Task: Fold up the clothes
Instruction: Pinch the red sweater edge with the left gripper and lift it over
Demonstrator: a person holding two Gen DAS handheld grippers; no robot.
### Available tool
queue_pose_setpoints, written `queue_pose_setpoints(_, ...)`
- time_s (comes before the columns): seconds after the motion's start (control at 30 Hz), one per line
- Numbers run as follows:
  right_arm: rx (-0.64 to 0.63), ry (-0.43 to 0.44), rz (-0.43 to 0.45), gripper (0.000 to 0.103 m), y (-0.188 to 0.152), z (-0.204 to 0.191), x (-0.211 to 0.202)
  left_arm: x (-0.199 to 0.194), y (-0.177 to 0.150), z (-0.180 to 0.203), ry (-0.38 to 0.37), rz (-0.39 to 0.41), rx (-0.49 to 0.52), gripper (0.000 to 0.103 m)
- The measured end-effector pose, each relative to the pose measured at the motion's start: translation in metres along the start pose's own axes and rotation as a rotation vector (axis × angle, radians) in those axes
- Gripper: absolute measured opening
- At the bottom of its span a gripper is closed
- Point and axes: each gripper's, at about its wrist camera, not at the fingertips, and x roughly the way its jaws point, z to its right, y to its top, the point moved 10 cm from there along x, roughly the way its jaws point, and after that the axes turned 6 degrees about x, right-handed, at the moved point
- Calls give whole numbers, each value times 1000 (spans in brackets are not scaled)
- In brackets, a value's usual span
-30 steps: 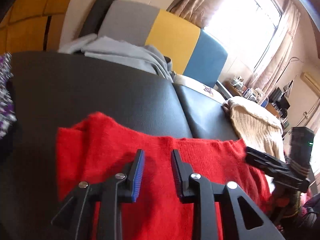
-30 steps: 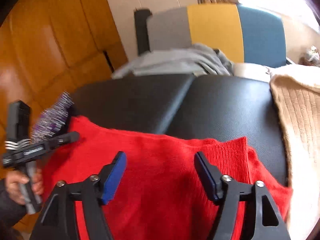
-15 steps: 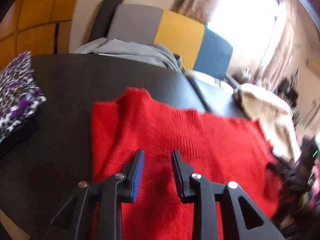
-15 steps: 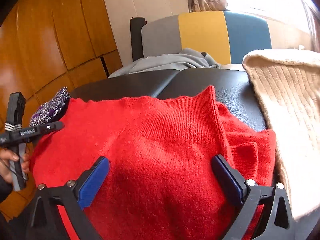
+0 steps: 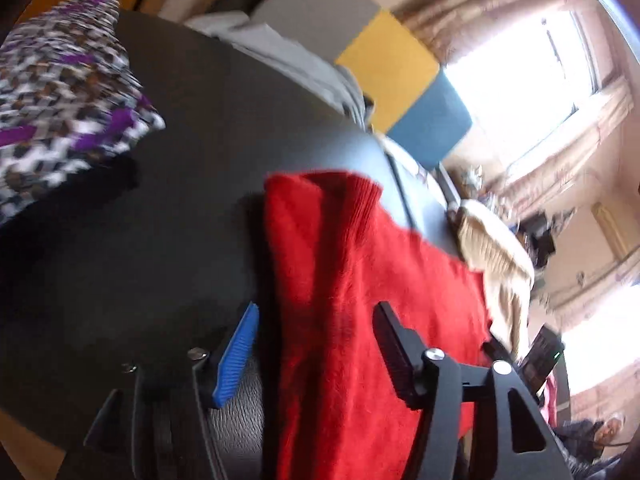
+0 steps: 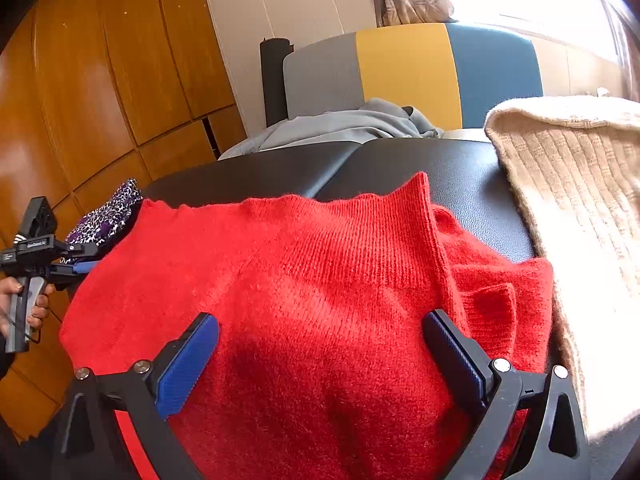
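A red knit sweater [image 6: 320, 292] lies folded on the black padded table [image 6: 400, 164]. It also shows in the left wrist view [image 5: 352, 288]. My right gripper [image 6: 320, 344] is open wide and hovers low over the sweater's near part. My left gripper [image 5: 316, 332] is open at the sweater's left edge, with that edge between its fingers; whether the fingers touch the cloth I cannot tell. The left gripper also shows in the right wrist view [image 6: 76, 266] at the far left, held by a hand.
A folded leopard-print garment [image 5: 60, 96] lies at the table's left. A cream ribbed sweater [image 6: 580, 216] lies right of the red one. A grey garment [image 6: 340, 128] lies at the back by a grey, yellow and blue chair [image 6: 408, 72]. Wooden cabinets [image 6: 100, 100] stand on the left.
My left gripper has opened wider and swung to the sweater's left edge. My right gripper has opened wider and come lower over the sweater.
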Motion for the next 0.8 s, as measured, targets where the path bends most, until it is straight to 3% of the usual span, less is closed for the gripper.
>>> queue_pose_setpoints(0.23,6,10,8,103,1,1,-1,20,0,15,-144,-78,14,55)
queue_pose_setpoints(0.27,9,12,10,103,1,1,-1,23,1,13,-148,-83,-8,48)
queue_pose_setpoints(0.3,12,15,13,103,2,2,-1,26,2,10,-148,-88,-36,31)
queue_pose_setpoints(0.37,16,19,15,103,2,2,-2,30,3,5,-152,-87,-85,24)
queue_pose_setpoints(0.43,20,23,12,103,2,2,-2,30,7,8,-105,-75,-64,22)
queue_pose_setpoints(0.5,23,49,-55,103,5,-1,-1,29,16,9,-50,-63,-44,19)
queue_pose_setpoints(0.6,29,93,-155,103,9,-5,-1,22,41,3,-24,-24,-81,18)
queue_pose_setpoints(0.67,30,187,-194,103,20,-13,-12,14,58,-1,5,-1,-73,18)
queue_pose_setpoints(0.8,-74,288,-268,103,29,-31,-30,-3,84,1,40,8,-35,18)
